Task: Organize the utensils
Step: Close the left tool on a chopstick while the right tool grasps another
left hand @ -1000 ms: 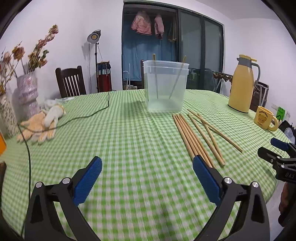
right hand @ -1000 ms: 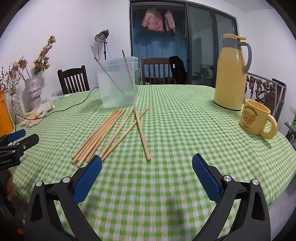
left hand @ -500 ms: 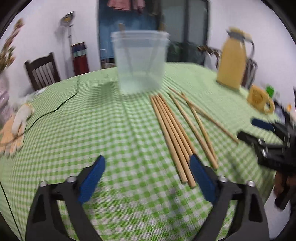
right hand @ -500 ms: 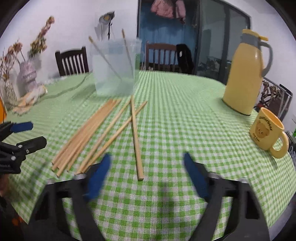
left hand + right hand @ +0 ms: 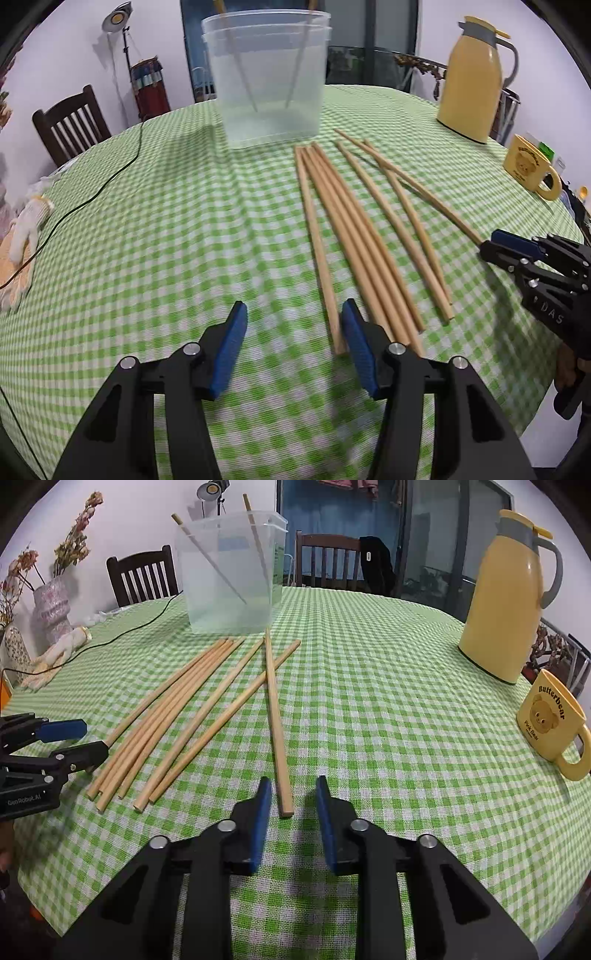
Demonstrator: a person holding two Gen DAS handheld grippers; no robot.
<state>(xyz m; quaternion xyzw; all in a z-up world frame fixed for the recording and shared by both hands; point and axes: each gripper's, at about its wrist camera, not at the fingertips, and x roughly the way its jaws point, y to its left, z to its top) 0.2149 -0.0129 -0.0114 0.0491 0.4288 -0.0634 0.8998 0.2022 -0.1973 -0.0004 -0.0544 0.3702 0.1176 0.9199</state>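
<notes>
Task status: early stage. The clear plastic container stands upright on the green checked tablecloth and holds two chopsticks, each leaning against its wall. Seven wooden chopsticks lie loose on the cloth just in front of the container: four lie close together in a bundle, two lie spread to one side, and one lies across the tip of its neighbour. On this count, roughly a fifth of the chopsticks are stowed and the rest are not. The left gripper is low over the near ends of the bundle; its jaws have just been closing and stand about half apart, with the end of the outermost chopstick just inside its right pad, and no pad presses on it. The right gripper is lined up with the near end of the crossing chopstick; its jaws have just been closing to a narrow gap, the stick end lies just ahead of the gap, and nothing is gripped. The yellow thermos jug and the yellow bear mug stand well apart from the work area. Remaining work, as judged: grip each loose chopstick, lift it, and place it in the container.
</notes>
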